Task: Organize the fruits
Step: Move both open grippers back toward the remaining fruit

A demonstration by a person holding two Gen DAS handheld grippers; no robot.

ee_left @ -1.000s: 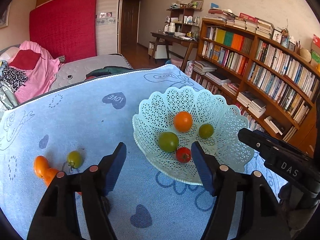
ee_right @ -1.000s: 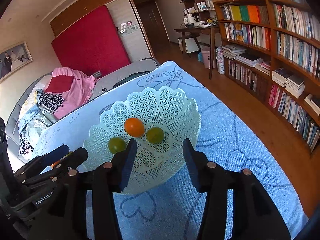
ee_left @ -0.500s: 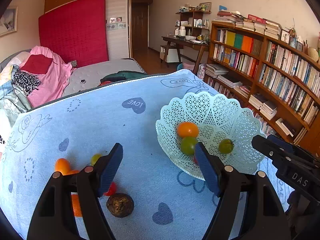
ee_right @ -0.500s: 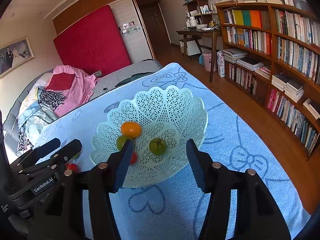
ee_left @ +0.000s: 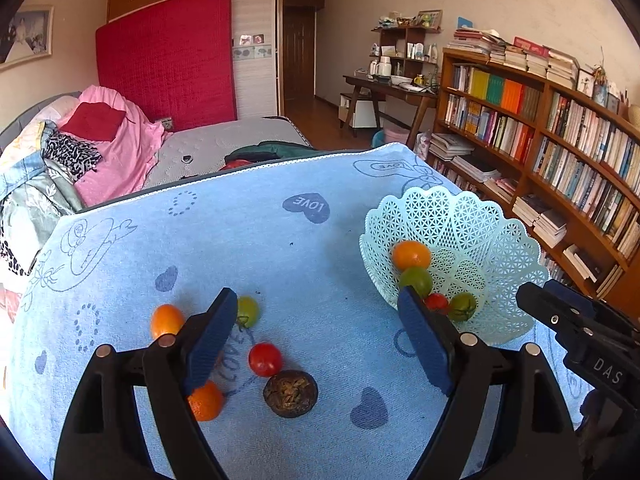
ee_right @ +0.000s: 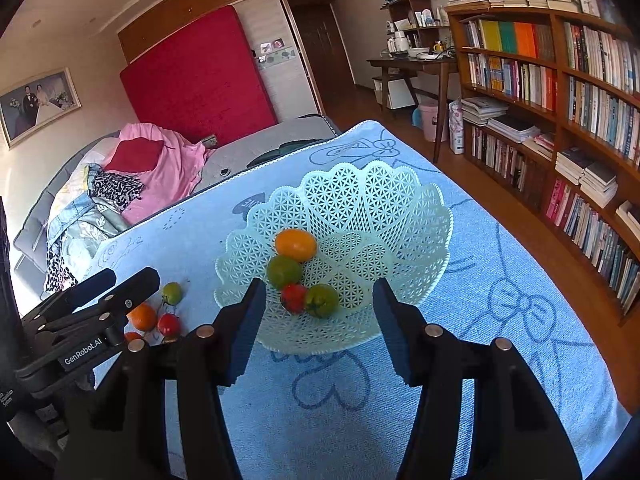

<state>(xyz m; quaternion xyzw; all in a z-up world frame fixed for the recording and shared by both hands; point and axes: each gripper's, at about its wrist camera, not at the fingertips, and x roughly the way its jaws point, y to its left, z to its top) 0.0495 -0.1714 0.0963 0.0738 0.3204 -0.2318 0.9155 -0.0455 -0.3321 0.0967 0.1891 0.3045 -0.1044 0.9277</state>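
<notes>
hovering left gripper (ee_left: 320, 340), jaws opening and empty, above red tomato (ee_left: 265, 359); straddle it squarely, clear of brown fruit (ee_left: 291, 393). right gripper (ee_right: 320, 328) spread, empty, near basket (ee_right: 400, 208).

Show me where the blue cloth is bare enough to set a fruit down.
The light blue printed cloth is bare between the loose fruit and the pale green lattice basket, and across its far half by the bed. It is also bare right of the basket, toward the bookshelf. It is crowded at the near left, around the red tomato and dark brown wrinkled fruit.
</notes>
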